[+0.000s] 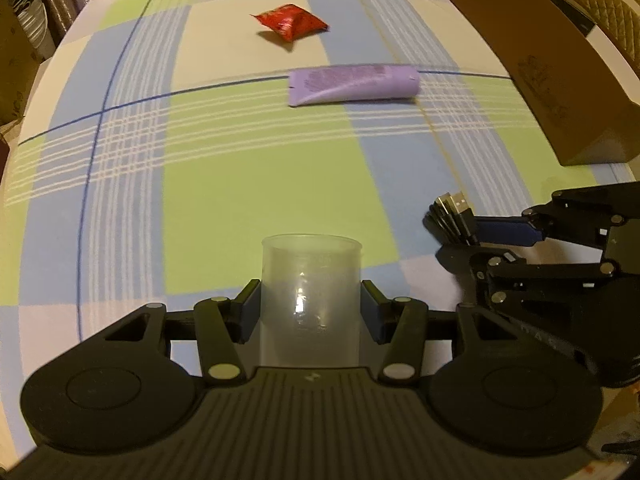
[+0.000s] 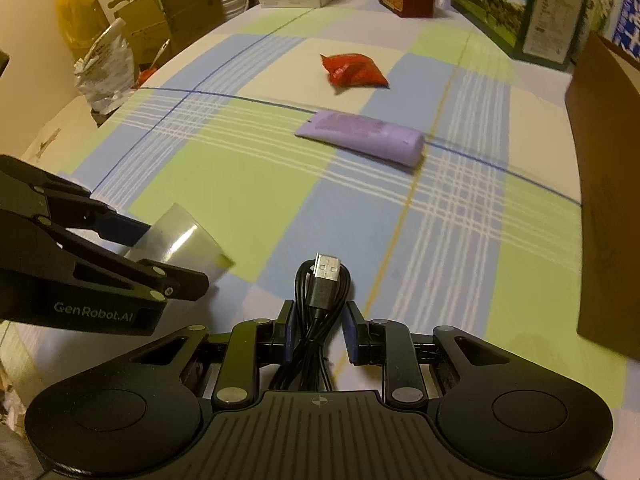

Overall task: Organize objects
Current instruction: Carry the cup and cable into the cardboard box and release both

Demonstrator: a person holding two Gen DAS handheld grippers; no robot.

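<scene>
Both grippers loaded over the plaid cloth.

Left gripper (image 1: 310, 312) pinches a clear cup (image 1: 311, 292) between its blue pads, cup mouth pointing away from the camera. Right gripper (image 2: 318, 330) is pressed tight on a coiled black cable (image 2: 320, 300), USB plug (image 2: 327, 269) sticking up past the fingertips. The two sit side by side, near each other. Ahead on the cloth (image 2: 248, 192): purple tube (image 2: 362, 138) lying flat, red packet (image 2: 352, 70) beyond it, apart. Brown box (image 1: 540, 52) stands at the right edge.
</scene>
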